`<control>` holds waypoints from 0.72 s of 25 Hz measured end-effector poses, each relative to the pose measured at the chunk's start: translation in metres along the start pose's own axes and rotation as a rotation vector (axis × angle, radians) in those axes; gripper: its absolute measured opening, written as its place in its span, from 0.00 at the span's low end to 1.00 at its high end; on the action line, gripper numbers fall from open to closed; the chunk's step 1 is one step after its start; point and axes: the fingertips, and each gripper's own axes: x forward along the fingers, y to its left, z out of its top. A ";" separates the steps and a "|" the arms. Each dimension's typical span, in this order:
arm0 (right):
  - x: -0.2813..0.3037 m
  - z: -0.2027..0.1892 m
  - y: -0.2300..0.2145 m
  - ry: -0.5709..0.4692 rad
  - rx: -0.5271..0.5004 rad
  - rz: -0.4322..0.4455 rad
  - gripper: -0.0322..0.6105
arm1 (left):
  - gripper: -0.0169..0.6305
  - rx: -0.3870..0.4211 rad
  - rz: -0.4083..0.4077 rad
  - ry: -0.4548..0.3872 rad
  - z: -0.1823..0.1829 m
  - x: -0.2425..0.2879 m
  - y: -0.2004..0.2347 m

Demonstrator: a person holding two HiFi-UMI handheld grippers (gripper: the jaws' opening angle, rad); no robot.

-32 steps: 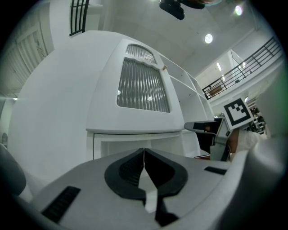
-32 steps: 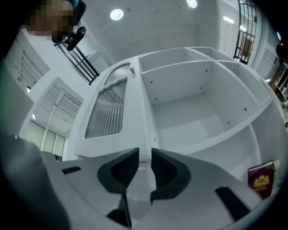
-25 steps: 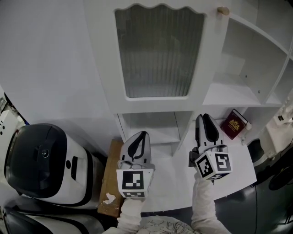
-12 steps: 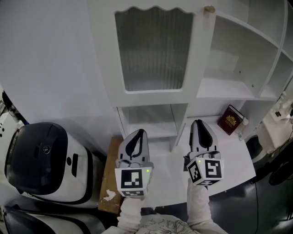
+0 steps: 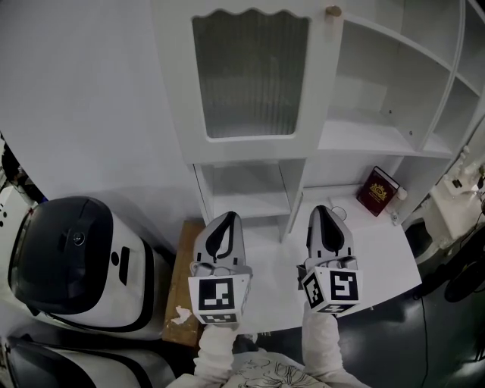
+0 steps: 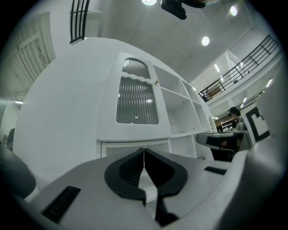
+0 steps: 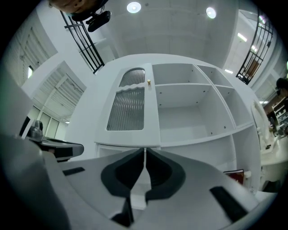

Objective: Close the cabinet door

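A person's 2 grippers hover low over the white counter [image 5: 265,284], side by side and apart from the cabinet; the left gripper [image 5: 229,221] has its black jaws pressed together on nothing; the right gripper [image 5: 326,212] has just been closing its jaws, which now meet with nothing between them, a stance that suggests neither tool has more work to do here. Beyond the right one, a dark red booklet [image 5: 377,191] lies on the counter, well clear of both. Farther back, above an open lower niche, stands the cabinet door [image 5: 250,76], at the left of the unit beside the doorless open shelves [image 5: 379,136]; it is white, with a ribbed glass pane under a wavy top edge and a small wooden knob [image 5: 333,11] at its upper right corner; it appears flush with its frame, so the closing looks done or nearly so.
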 end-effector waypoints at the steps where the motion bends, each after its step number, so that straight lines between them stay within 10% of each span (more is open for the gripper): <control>1: -0.004 -0.001 0.002 0.003 0.004 0.002 0.07 | 0.03 -0.001 0.000 0.001 0.000 -0.003 -0.001; 18: -0.039 0.002 0.024 0.014 -0.003 0.025 0.06 | 0.03 0.001 0.000 0.003 0.006 -0.043 -0.008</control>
